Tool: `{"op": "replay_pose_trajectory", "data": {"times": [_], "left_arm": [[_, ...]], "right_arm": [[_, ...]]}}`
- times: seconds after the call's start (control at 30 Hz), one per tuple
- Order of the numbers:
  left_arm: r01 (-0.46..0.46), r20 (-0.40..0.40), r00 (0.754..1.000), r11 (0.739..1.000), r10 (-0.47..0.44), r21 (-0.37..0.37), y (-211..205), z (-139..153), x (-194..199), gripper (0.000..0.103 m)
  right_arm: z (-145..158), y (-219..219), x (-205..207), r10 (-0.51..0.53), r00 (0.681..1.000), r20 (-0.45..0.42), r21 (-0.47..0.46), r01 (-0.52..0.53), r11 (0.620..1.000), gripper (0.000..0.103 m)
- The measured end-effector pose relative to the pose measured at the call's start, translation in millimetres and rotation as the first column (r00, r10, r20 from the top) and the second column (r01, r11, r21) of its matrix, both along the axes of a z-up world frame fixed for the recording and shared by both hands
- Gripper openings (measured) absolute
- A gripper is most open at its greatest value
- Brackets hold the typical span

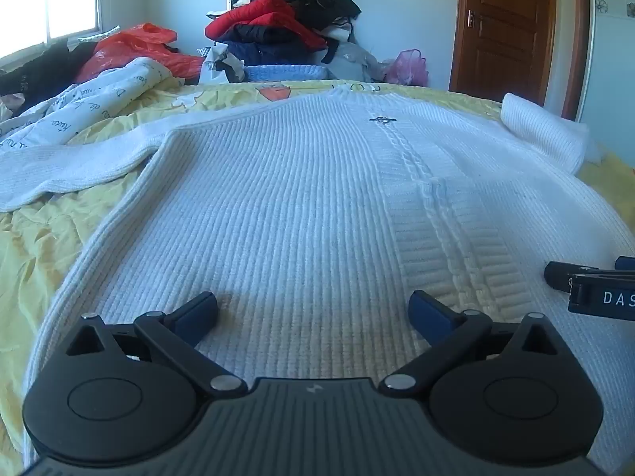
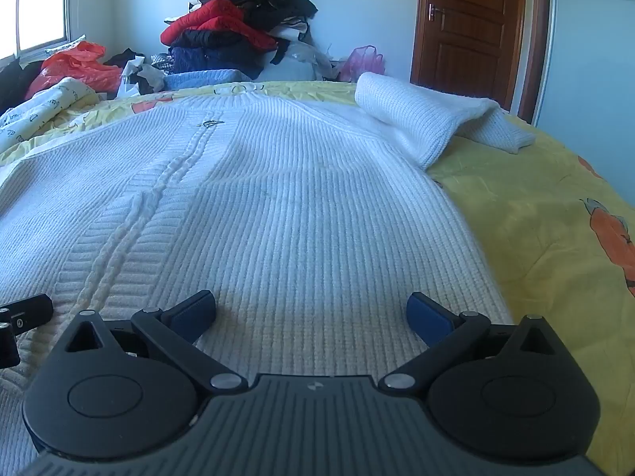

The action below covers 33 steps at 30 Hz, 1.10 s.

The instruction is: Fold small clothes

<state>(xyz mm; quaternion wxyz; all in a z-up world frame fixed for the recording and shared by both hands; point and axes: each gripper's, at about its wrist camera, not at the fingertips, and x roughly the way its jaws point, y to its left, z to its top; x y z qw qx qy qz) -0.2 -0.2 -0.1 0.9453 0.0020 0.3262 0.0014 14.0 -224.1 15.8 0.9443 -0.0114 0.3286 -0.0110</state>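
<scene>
The white knit cardigan (image 1: 301, 206) lies spread flat, front up, across the near part of the bed (image 2: 547, 238), its hem by the near edge. No fold shows on its body; only the sleeve (image 2: 428, 119) toward the bed's right edge lies doubled over. The left gripper (image 1: 313, 309) and right gripper (image 2: 311, 309) hover over the hem, jaws spread wide, holding nothing. All the folding looks left to do.

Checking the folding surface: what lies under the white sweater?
A yellow printed bedsheet shows around the white sweater. Whatever lies directly beneath its body is covered.
</scene>
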Motion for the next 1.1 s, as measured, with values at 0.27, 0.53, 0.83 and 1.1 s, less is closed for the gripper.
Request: {"op": "replay_pose_trajectory", "data": {"times": [0.27,0.53,0.83,1.1], "left_arm": [[0.000,-0.001,1.000,1.000,0.000,0.001,-0.1,0.0,0.1,0.103],[-0.002,0.001,1.000,1.000,0.002,-0.001,-0.2,1.7,-2.1,0.103],[-0.002,0.003,1.000,1.000,0.002,-0.004,1.5,-0.3,-1.5,0.103],[0.005,0.001,1.000,1.000,-0.005,-0.001,-1.2,0.6,-1.3,0.103]], "right_arm": [[-1.1,1.5,-0.9,0.000,1.000,0.002,0.000,0.000,1.000,0.103],[-2.1,3.1,-1.7,0.000,1.000,0.003,0.000,0.000,1.000,0.103],[-2.5,3.7,-2.1,0.000,1.000,0.003,0.000,0.000,1.000,0.103],[-2.5,3.8,-2.1,0.000,1.000,0.004,-0.001,0.000,1.000,0.103]]}}
